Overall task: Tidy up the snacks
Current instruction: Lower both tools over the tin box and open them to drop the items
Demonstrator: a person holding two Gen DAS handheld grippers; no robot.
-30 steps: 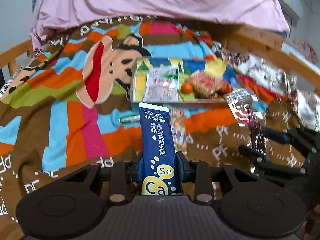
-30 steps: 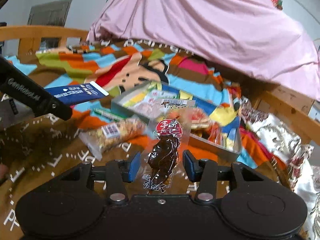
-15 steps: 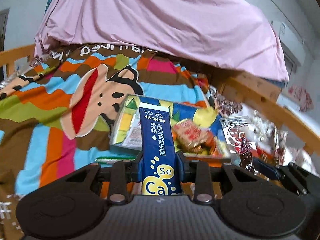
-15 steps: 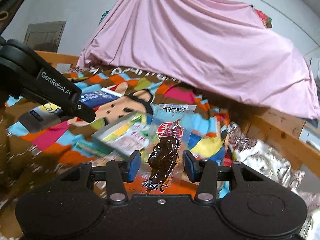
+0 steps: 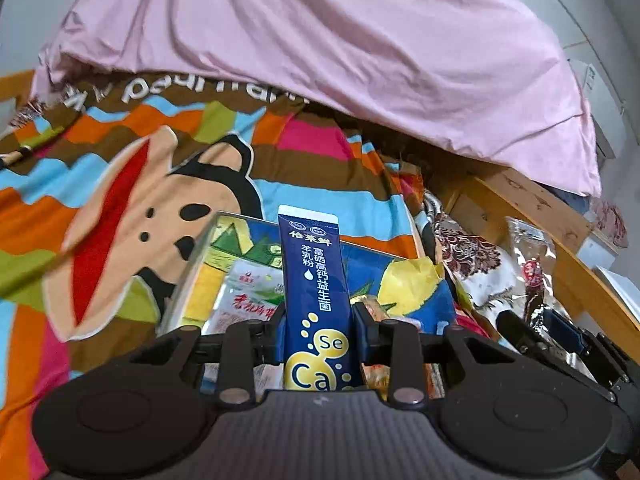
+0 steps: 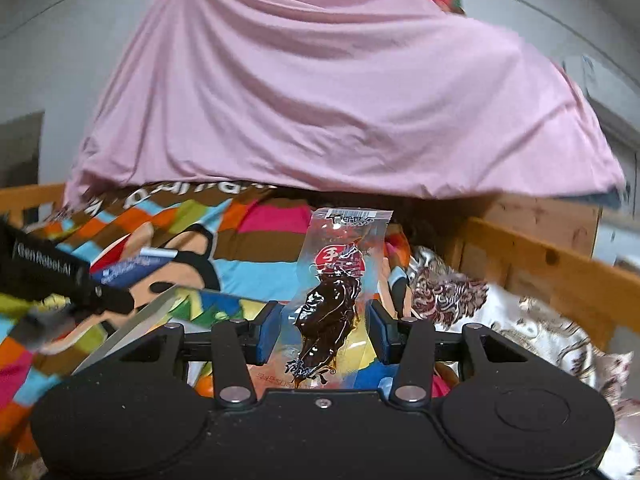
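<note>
Hand-held gripper (image 5: 319, 330) over snack-filled tray (image 5: 192, 276)

Both tools have lifted and carried their packets over the tray (image 5: 188, 280).

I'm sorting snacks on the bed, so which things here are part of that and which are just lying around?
Part of the job:
blue sachet in left gripper
clear meat snack pack in right gripper
snack tray

Just lying about:
pink sheet
striped cartoon blanket
wooden bed rail
</note>
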